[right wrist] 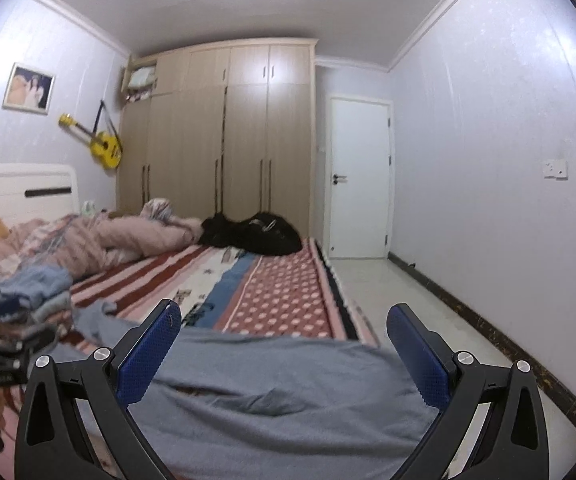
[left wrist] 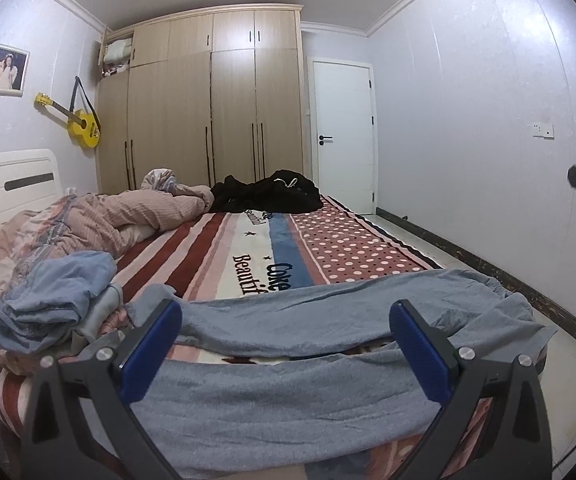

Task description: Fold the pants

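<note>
Both grippers hover low over the near edge of the bed [left wrist: 328, 248], jaws spread wide and gripping nothing. The grey-blue pants [left wrist: 288, 392] lie spread across that near edge on the striped and dotted blanket [left wrist: 223, 240], the two legs running side by side with a thin gap between them. The left gripper [left wrist: 288, 340] has cloth passing between its blue pads [left wrist: 420, 356], but they are not touching it. The right gripper [right wrist: 283, 352] sits over the pants [right wrist: 279, 400] near the floor-side end, just as released. A heap of blue clothes [left wrist: 55, 296] sits to the left, a pink quilt [left wrist: 127, 216] behind it, a black garment [left wrist: 267, 196] at the far end.
</note>
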The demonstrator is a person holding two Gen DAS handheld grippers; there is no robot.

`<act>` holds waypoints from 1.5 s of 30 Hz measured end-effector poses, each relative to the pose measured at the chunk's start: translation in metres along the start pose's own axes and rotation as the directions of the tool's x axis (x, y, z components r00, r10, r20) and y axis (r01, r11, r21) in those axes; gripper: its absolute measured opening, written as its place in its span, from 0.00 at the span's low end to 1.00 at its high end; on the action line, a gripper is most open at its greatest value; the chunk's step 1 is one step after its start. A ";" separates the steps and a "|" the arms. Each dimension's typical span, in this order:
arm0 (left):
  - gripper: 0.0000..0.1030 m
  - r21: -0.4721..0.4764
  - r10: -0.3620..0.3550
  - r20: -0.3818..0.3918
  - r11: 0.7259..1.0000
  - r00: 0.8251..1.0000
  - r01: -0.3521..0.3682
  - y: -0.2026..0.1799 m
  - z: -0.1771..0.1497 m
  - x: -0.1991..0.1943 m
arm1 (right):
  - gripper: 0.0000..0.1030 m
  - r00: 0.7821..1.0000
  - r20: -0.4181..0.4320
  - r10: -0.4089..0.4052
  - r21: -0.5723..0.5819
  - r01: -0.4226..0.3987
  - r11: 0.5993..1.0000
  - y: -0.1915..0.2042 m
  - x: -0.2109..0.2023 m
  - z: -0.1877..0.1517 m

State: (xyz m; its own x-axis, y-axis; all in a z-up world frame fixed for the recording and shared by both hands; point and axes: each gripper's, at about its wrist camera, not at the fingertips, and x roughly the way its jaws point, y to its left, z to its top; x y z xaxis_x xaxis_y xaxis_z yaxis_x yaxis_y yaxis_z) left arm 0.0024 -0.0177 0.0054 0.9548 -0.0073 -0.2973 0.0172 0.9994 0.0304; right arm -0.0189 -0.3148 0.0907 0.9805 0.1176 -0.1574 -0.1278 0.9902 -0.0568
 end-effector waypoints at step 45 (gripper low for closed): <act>0.99 -0.032 0.001 -0.020 0.999 1.000 -0.002 0.007 0.000 0.008 | 1.00 0.978 -0.165 0.126 -0.002 -0.128 0.992 0.019 0.031 -0.028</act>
State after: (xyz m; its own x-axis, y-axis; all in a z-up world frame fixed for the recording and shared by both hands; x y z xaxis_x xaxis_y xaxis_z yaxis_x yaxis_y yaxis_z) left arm 0.0100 -0.0104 0.0037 0.9487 -0.0052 -0.3161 0.0058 1.0000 0.0008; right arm 0.0046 -0.2942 0.0572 0.9184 0.2268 -0.3241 -0.2523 0.9669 -0.0383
